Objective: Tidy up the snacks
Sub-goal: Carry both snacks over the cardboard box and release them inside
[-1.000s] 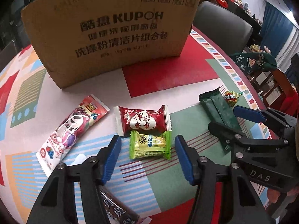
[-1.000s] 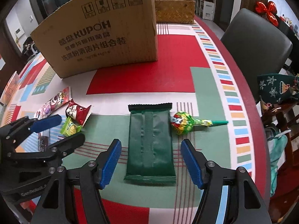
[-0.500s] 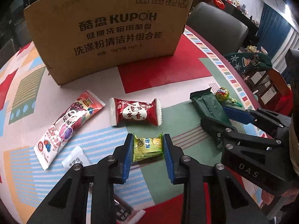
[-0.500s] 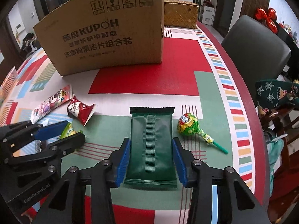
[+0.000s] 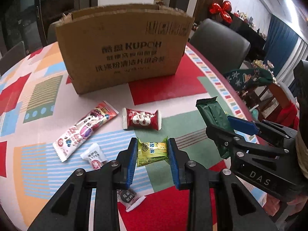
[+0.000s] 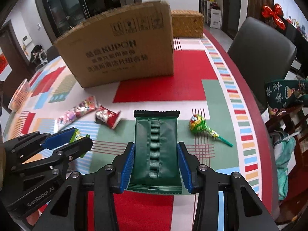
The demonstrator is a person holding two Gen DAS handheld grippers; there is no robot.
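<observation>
My left gripper (image 5: 152, 152) is shut on a small green-and-yellow candy packet (image 5: 152, 151), held a little above the patterned table. My right gripper (image 6: 156, 154) is shut on a long dark green wrapper (image 6: 156, 144), also raised off the table; this gripper (image 5: 231, 127) and wrapper (image 5: 210, 113) show at the right of the left wrist view. On the table lie a red-and-white candy (image 5: 141, 119), a long pink-and-white stick packet (image 5: 84, 130), a small white candy (image 5: 94, 156), a dark wrapped sweet (image 5: 129, 197) and a green lollipop (image 6: 199, 125). An open cardboard box (image 5: 123, 52) stands behind them.
A round table with a coloured patchwork cloth (image 5: 169, 90) carries everything. A dark chair (image 6: 259, 53) stands at its far right edge, and a woven basket (image 6: 186, 23) sits behind the box. A pink basket (image 6: 18, 96) rests at the far left.
Both grippers closed on their packets, the left on the green-yellow candy and the right on the dark green wrapper, then lifted them off the table. The box looks farther away.
</observation>
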